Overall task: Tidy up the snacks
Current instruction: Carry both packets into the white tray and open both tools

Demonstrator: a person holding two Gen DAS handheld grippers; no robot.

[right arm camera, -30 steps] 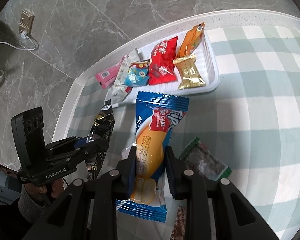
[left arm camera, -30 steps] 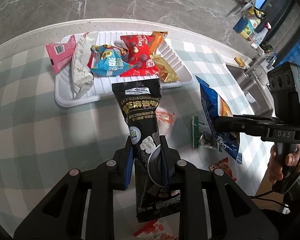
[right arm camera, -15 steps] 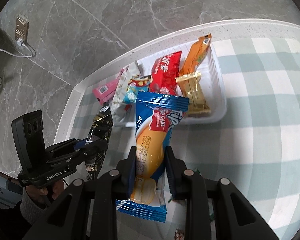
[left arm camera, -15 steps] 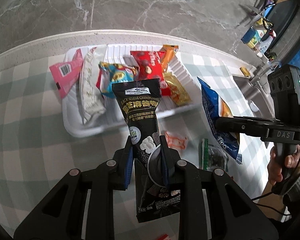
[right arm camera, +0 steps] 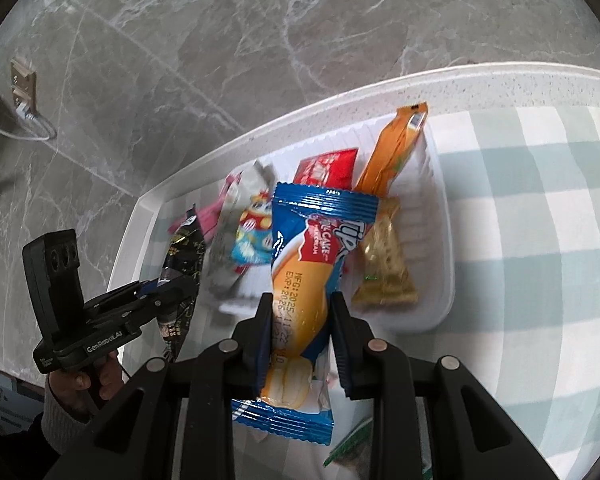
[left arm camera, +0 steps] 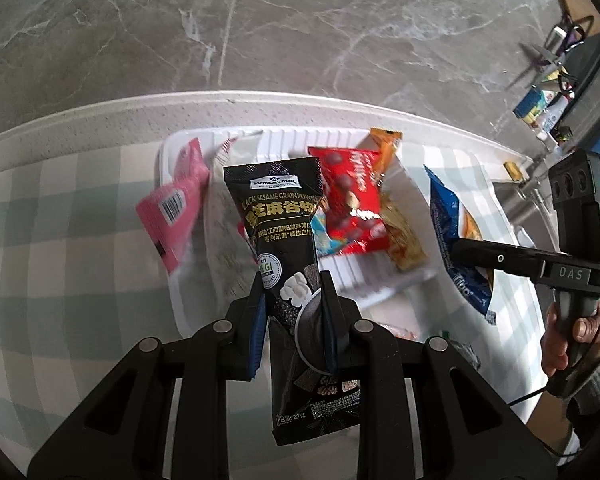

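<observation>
A home kitchen: a pale stone surface (left arm camera: 100, 120) with a raised edge, spread with a green-and-white checked cloth (right arm camera: 540, 208), stands against a grey marble-look wall (left arm camera: 300, 28). At the far right are a sink (left arm camera: 516, 204), bottles (left arm camera: 540, 110) and hanging scissors (left arm camera: 540, 58). A wall socket (right arm camera: 22, 90) with a white cable plugged in appears in the right wrist view.

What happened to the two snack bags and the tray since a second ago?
Both grippers carried their bags forward toward the white tray, which now looks nearer in both views. The black bag in the left gripper and the blue bag in the right gripper now hang over the tray. Nothing was let go; the snacks in the tray kept their places.
</observation>
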